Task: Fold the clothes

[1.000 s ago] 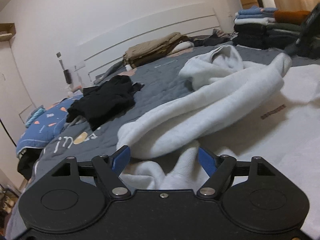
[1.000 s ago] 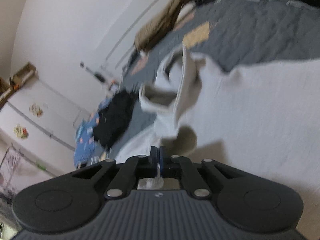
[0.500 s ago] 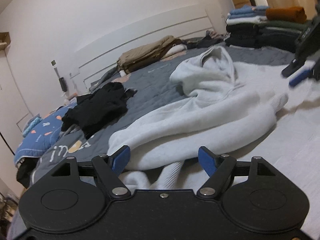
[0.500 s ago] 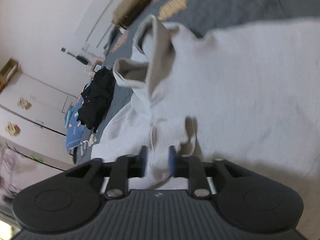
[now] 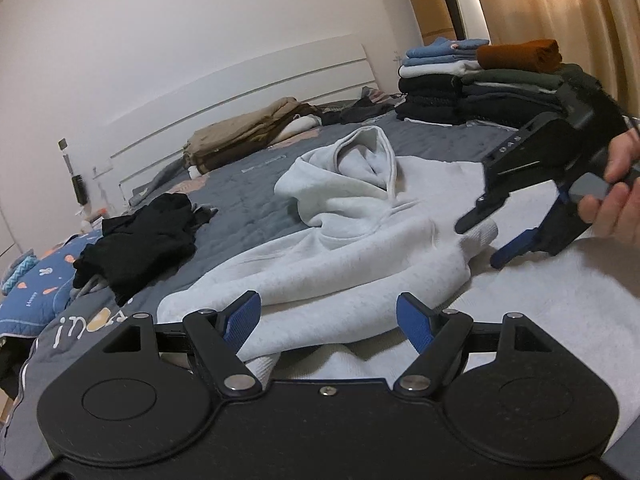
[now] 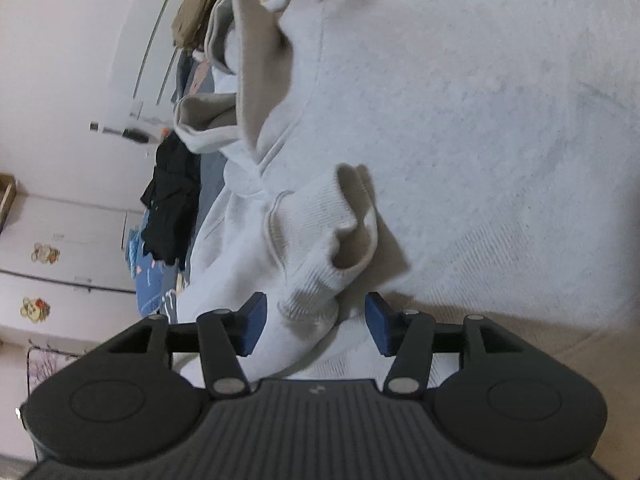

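Reading "OAS" on right tongs [image 5: 486, 246] above hoodie cuff [image 5: 482, 236].

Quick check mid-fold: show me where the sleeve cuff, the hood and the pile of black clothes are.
sleeve cuff [image 6: 332, 236], right wrist view, on its ribbed band just ahead of the pads.
hood [image 5: 360, 160], left wrist view, on the inner lining of its opening.
pile of black clothes [image 5: 144, 240], left wrist view, on the middle of the heap.

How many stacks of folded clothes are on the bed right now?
2, side by side at the far right end of the bed: the left stack topped with blue items, the right stack topped with a rust-orange one. More may be hidden behind the right gripper.
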`<act>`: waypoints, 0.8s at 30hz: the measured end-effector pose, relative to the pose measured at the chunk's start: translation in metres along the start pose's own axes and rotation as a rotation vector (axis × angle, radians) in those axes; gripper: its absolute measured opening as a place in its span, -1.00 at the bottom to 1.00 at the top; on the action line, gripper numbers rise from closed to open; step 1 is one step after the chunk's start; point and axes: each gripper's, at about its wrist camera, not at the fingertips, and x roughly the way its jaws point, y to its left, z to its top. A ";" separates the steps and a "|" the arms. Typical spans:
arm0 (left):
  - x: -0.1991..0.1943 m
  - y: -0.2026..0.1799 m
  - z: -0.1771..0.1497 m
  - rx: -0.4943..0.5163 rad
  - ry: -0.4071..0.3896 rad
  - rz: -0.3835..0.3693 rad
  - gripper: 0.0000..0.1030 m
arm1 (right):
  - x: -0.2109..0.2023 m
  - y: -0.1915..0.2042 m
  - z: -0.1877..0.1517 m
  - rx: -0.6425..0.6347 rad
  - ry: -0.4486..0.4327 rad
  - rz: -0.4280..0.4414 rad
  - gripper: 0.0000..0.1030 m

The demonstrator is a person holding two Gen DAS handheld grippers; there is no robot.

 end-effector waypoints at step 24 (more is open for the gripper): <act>-0.006 0.025 -0.013 -0.044 0.023 0.053 0.44 | -0.036 0.025 0.024 0.026 -0.278 0.185 -0.82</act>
